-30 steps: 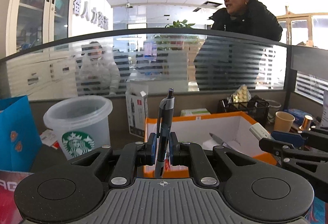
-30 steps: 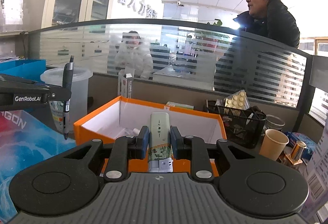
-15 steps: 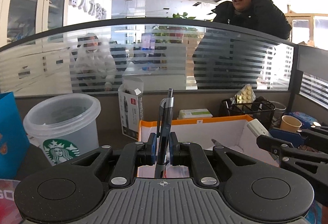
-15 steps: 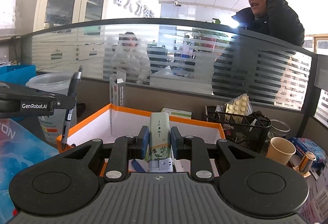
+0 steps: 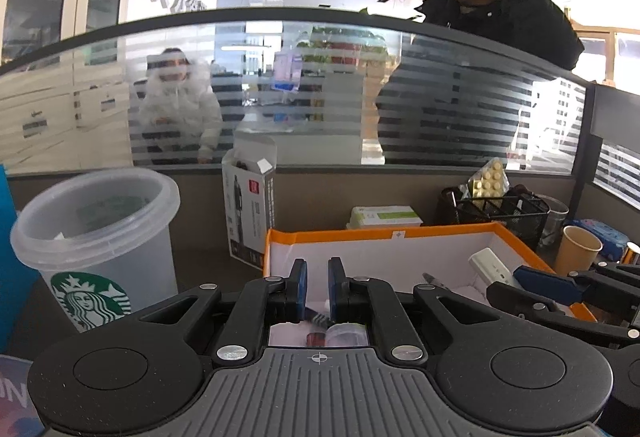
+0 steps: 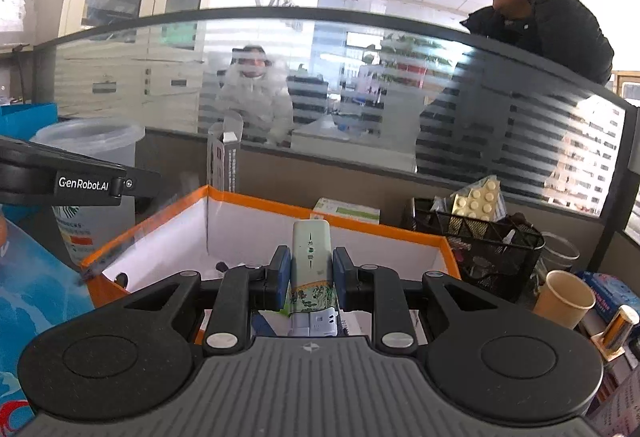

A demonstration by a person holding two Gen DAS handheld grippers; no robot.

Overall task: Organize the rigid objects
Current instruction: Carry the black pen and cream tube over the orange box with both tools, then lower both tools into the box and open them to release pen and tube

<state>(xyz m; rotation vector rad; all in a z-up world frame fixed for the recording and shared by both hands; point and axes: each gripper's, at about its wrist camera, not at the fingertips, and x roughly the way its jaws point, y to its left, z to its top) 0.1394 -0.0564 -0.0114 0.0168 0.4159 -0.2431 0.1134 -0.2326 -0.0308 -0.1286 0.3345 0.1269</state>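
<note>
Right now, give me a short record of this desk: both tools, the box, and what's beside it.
Left tool: shut, nothing in it
Right tool: clamped on a white gadget that points toward the box
Box: open, orange rim, white inside, small items at the bottom
Left of box: clear plastic cup
Right of box: wire basket, paper cup

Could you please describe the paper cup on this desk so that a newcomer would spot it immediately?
Find the orange-rimmed box in the middle of the desk, then the black mesh organizer at its right. The tan paper cup stands just right of that, open-topped; unlike the tall translucent Starbucks cup at far left, it is short, opaque and unprinted.
</note>
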